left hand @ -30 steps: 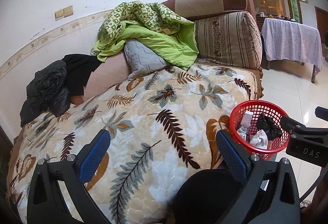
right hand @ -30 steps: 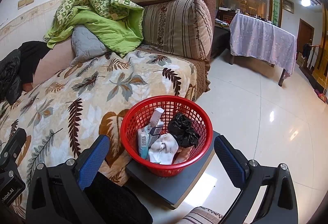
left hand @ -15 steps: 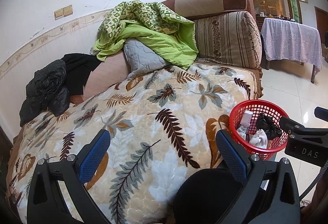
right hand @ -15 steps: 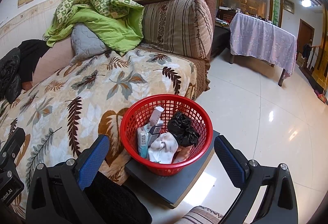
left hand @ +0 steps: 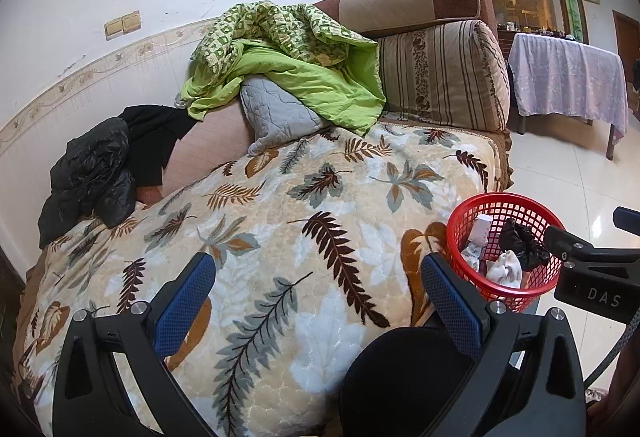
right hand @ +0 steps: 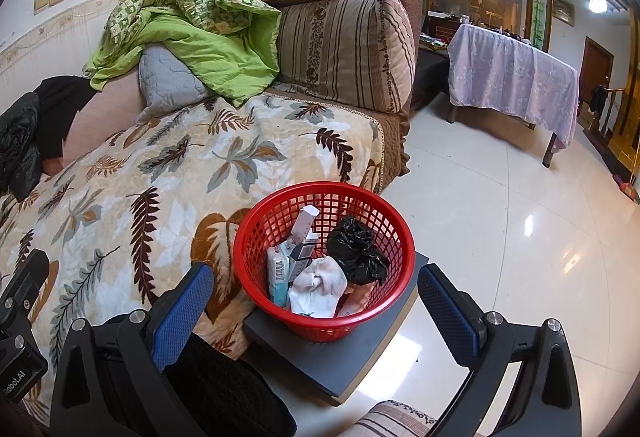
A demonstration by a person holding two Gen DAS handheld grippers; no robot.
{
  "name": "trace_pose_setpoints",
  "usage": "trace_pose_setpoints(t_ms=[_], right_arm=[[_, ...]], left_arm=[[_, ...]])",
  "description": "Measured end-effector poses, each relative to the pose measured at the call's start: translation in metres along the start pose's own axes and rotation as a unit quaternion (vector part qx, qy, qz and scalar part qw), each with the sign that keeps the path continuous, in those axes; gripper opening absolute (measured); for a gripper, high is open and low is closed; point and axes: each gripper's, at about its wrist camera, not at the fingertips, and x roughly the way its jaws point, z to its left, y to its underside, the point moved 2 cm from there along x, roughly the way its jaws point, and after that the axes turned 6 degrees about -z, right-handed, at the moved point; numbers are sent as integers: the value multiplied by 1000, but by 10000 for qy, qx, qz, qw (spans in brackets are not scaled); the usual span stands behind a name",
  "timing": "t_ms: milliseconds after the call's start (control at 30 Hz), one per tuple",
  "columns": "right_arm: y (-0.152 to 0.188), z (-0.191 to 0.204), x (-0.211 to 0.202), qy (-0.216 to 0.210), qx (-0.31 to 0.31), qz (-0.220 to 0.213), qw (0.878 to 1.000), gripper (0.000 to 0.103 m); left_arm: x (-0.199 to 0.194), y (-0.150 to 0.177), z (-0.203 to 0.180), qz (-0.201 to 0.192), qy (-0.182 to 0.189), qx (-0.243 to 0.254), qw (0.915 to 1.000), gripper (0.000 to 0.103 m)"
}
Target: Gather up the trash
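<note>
A red mesh basket (right hand: 256,269) stands on a dark grey stool (right hand: 340,361) beside the sofa. It holds a crumpled black bag (right hand: 356,251), a white sock-like cloth (right hand: 318,287) and several small boxes (right hand: 294,257). The basket also shows in the left wrist view (left hand: 532,211). My right gripper (right hand: 316,301) is open and empty, just in front of the basket. My left gripper (left hand: 318,295) is open and empty above the leaf-patterned blanket (left hand: 280,221). No loose trash shows on the blanket.
The sofa carries a green quilt (left hand: 296,57), a grey pillow (left hand: 276,113), a striped bolster (left hand: 444,73) and a black jacket (left hand: 96,173). A table with a lilac cloth (right hand: 512,81) stands across the glossy tiled floor (right hand: 500,221). A black-clad knee (right hand: 224,393) is below the grippers.
Both grippers stay open and have drifted back slightly; the basket sits a little higher in the right wrist view. Nothing was picked up or dropped.
</note>
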Motion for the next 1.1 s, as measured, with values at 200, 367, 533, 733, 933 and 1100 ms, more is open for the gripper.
trace_pose_setpoints(t_ms=[200, 367, 533, 733, 933, 1100], right_arm=[[0, -1, 1, 4, -4, 11, 10000, 103], [0, -1, 1, 3, -4, 15, 10000, 103], [0, -2, 1, 4, -7, 16, 10000, 103], [0, -1, 1, 1, -13, 16, 10000, 103], [-1, 7, 4, -92, -170, 3, 9998, 103], [-15, 54, 17, -693, -789, 45, 9945, 103]], left_arm=[[0, 0, 1, -5, -4, 1, 10000, 102], [0, 0, 0, 1, 4, -6, 10000, 102], [0, 0, 0, -1, 2, -4, 10000, 102], [0, 0, 0, -3, 6, -8, 10000, 102], [3, 3, 6, 136, 86, -227, 9996, 102], [8, 11, 53, 303, -352, -757, 9960, 102]])
